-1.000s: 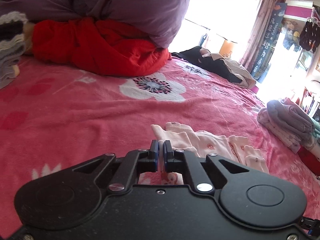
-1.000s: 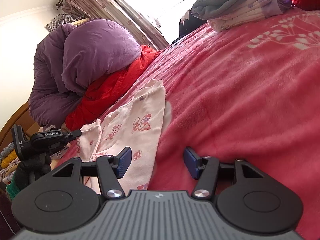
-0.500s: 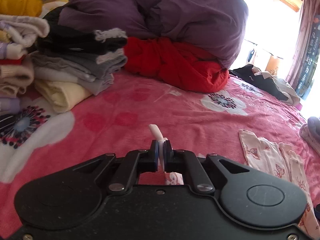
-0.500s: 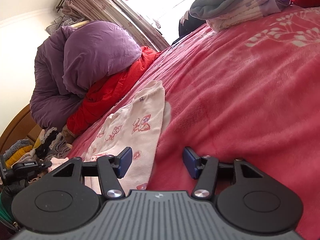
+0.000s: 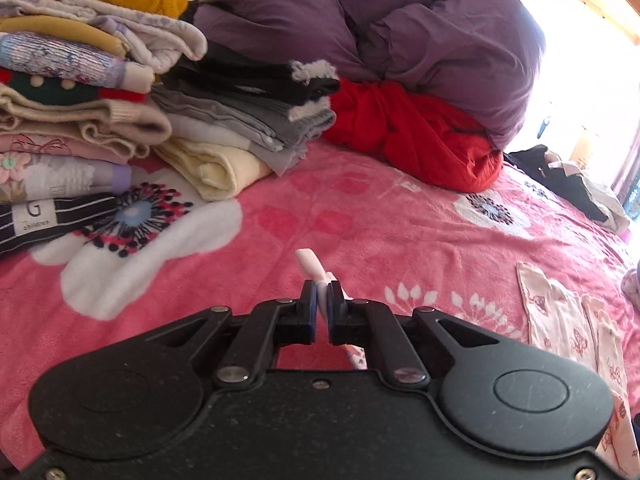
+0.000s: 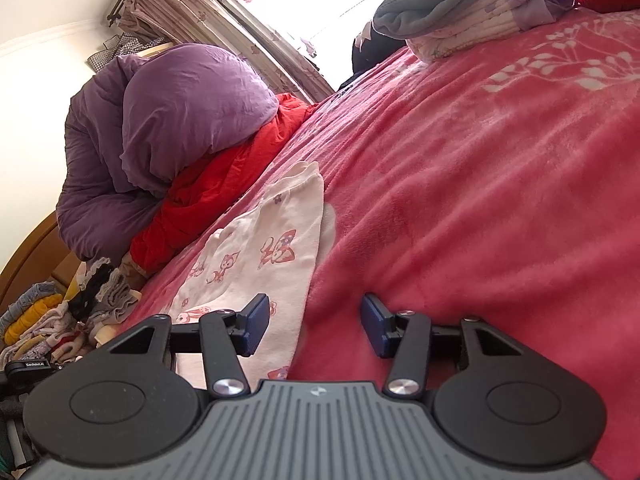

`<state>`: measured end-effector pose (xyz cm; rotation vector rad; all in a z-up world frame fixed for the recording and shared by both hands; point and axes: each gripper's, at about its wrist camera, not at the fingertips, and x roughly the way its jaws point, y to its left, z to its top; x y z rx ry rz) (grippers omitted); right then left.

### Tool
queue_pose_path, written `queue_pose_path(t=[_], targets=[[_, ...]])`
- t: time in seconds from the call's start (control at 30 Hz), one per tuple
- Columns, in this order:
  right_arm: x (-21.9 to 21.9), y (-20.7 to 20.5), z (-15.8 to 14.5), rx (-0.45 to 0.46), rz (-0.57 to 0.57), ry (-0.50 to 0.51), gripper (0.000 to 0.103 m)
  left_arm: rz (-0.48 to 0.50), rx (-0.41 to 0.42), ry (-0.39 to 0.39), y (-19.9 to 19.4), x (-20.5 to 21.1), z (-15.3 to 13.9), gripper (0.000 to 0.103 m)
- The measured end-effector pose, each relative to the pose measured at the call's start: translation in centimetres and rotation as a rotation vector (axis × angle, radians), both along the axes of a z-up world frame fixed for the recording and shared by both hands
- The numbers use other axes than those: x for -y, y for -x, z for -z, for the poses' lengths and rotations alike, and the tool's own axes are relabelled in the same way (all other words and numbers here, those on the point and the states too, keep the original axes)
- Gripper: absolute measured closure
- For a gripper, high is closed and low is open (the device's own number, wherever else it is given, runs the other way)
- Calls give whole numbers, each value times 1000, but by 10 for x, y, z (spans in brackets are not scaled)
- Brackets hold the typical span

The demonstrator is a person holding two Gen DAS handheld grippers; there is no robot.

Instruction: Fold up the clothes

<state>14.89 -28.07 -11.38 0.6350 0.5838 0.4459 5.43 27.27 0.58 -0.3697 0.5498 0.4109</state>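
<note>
A pale pink garment printed with small animals [image 6: 260,248] lies stretched out on the pink floral blanket [image 6: 480,200]. My left gripper [image 5: 319,292] is shut on one corner of it; a small pink fold [image 5: 308,262] sticks up past the pads. The rest of the garment [image 5: 560,320] trails off to the right in the left wrist view. My right gripper [image 6: 314,320] sits low over the garment's near end. Its jaws are closing, with the garment's right edge and bare blanket between them. The pads do not press on the cloth.
Stacks of folded clothes [image 5: 80,120] stand at the left. Behind them, a purple duvet [image 5: 400,20] rests on a red garment [image 5: 412,136]. Dark clothes [image 5: 560,176] lie far right. A folded grey and lilac pile [image 6: 472,8] sits at the bed's far end.
My left gripper has carried the pink corner leftward and turned, so the folded stacks now fill its left side. The right gripper stays in place and its jaws have narrowed a little.
</note>
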Motion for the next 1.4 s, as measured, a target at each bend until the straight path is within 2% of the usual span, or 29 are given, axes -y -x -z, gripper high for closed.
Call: queue_pose_path(t=[0.17,0.23,0.27,0.3,0.37,0.43,0.53,0.57,0.63,0.73,0.83,0.93,1.0,1.17,1.4], targets=[[3,0,3,-2,5,-22,55,-53,-125,-68,-3,6,1,98],[5,0,4,-4,7,-33,57,-85,-196,-134,-9,11,5,74],[5,0,4,-5,8,-38,57,-96,-195,-165,-8,14,5,57],[6,0,4,-5,9,-41,58,-92,-185,-180,-7,17,3,55],[6,0,4,-6,10,-46,58,-82,-169,-195,-7,25,-2,55],[7,0,5,-6,11,-50,59,-41,-139,-176,-9,39,-7,55],[8,-1,6,-10,15,-60,60,73,-65,-64,-18,65,-6,55],[8,-1,6,-11,15,-60,61,111,-41,-13,-20,72,-2,55],[7,-1,5,-14,15,-54,61,154,-12,42,-26,88,10,54],[5,-1,1,-22,14,-30,61,210,-14,-1,-34,106,26,55],[3,-2,-4,-57,7,-13,60,222,9,53,-37,103,33,55],[8,-12,-14,-159,18,-51,62,201,25,136,-42,94,36,55],[6,-22,-25,-192,30,-37,60,192,30,157,-46,94,37,55],[-18,-63,-51,-168,26,90,60,217,38,168,-50,97,38,55],[-39,-126,-50,-179,54,182,60,237,29,194,-59,96,43,55]])
